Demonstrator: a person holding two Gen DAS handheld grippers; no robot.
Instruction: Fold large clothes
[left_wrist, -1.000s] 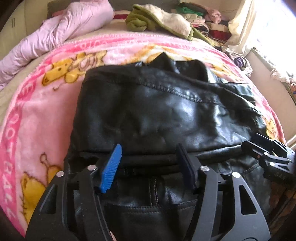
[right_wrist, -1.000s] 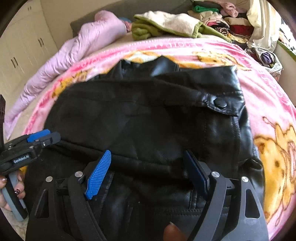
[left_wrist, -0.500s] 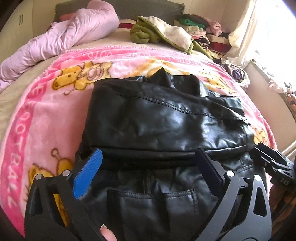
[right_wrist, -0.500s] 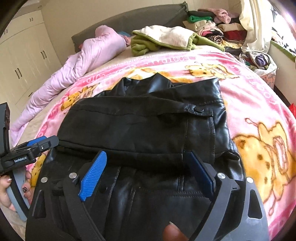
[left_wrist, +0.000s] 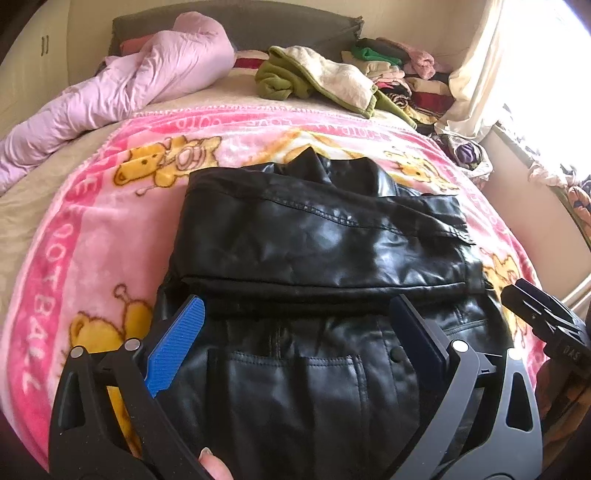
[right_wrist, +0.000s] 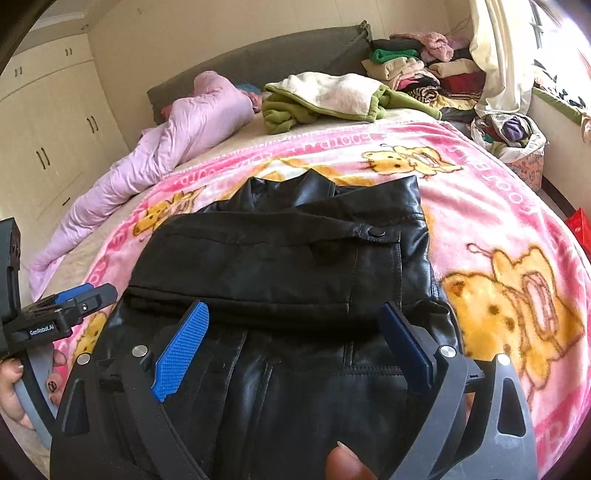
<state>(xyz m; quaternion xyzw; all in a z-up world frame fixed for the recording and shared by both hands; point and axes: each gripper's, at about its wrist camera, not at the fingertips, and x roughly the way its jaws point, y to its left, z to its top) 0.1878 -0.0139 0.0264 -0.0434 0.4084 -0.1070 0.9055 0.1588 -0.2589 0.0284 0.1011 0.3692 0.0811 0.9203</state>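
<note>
Left gripper (left_wrist: 295, 332): spread wide, nothing held between the blue pads; its base is cut off by the lower frame edge, and only a fingertip of the holding hand is seen there.
Right gripper (right_wrist: 295, 332): likewise spread wide and holding nothing; from the left wrist view only its dark tip is seen at the far right, partly cut off.
Black leather jacket (left_wrist: 325, 243): laid directly ahead of and under both grippers, with one part folded across the upper half; the near hem is hidden behind the gripper frames in both views.
Contact: whether the pads touch the leather cannot be told; they are seen over the edge of the folded layer.
Pink blanket (left_wrist: 92, 229): spread under the jacket, with yellow cartoon figures; its lettering is distorted and only partly legible.
Lilac quilt (right_wrist: 177, 147): bunched beyond the jacket, to the left.
Green and cream garment (right_wrist: 332, 96): heaped farther ahead, past the blanket's far edge.
Clothes pile (right_wrist: 417, 70): stacked at the far right, partly hidden by a pale curtain; single items are hard to tell apart.
</note>
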